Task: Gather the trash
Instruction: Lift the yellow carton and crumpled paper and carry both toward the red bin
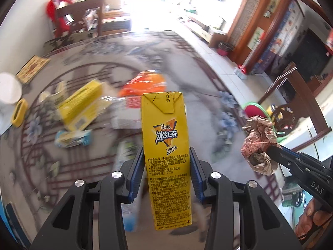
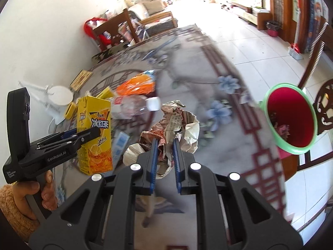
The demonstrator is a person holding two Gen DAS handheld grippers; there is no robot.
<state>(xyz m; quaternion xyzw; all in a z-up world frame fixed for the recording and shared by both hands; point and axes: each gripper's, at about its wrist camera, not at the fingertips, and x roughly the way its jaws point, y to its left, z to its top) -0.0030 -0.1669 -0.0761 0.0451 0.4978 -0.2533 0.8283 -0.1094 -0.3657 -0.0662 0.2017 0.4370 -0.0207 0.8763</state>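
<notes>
My left gripper (image 1: 166, 158) is shut on a yellow iced-tea carton (image 1: 165, 145), held upright above the table; the carton also shows in the right wrist view (image 2: 94, 133). My right gripper (image 2: 164, 143) is shut on a crumpled newspaper ball (image 2: 174, 125), held above the table; the ball also shows in the left wrist view (image 1: 259, 143). A red bin with a green rim (image 2: 291, 118) stands beside the table at the right, with some trash inside.
On the patterned table (image 2: 218, 125) lie an orange snack bag (image 2: 136, 85), a clear plastic bottle (image 2: 133, 106), a yellow box (image 1: 83, 104) and a small blue-yellow pack (image 1: 72, 138). A white dish (image 2: 60, 95) sits far left. Wooden chairs (image 2: 324, 104) stand around.
</notes>
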